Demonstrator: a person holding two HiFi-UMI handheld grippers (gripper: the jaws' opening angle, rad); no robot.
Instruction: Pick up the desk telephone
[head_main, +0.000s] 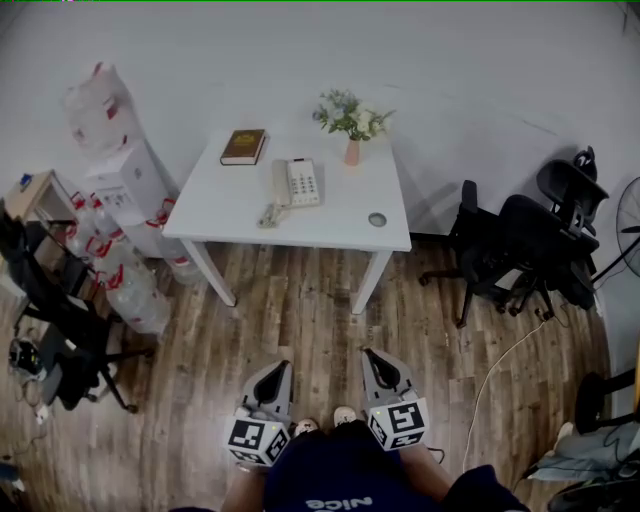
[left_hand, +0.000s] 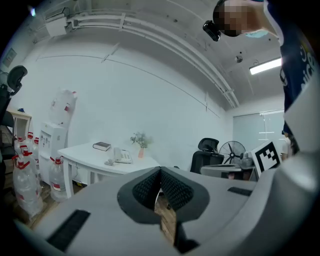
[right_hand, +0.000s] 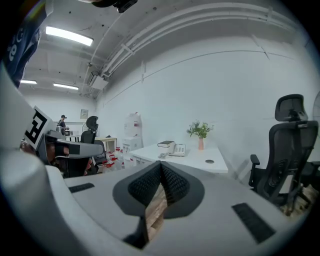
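Observation:
A white desk telephone (head_main: 296, 183) lies on the white table (head_main: 232, 208) across the room, handset at its left with a coiled cord. It also shows small in the left gripper view, telephone (left_hand: 122, 156), and in the right gripper view, telephone (right_hand: 177, 149). My left gripper (head_main: 282, 367) and right gripper (head_main: 368, 353) are held close to the person's body, well short of the table over the wooden floor. Both are shut with nothing between the pads.
On the table also lie a brown book (head_main: 243, 146), a vase of flowers (head_main: 352, 122) and a round cable hole (head_main: 377, 219). A water dispenser (head_main: 130, 190) and bottles (head_main: 130, 290) stand left of it. Black office chairs (head_main: 530, 245) stand right; another chair (head_main: 55, 310) left.

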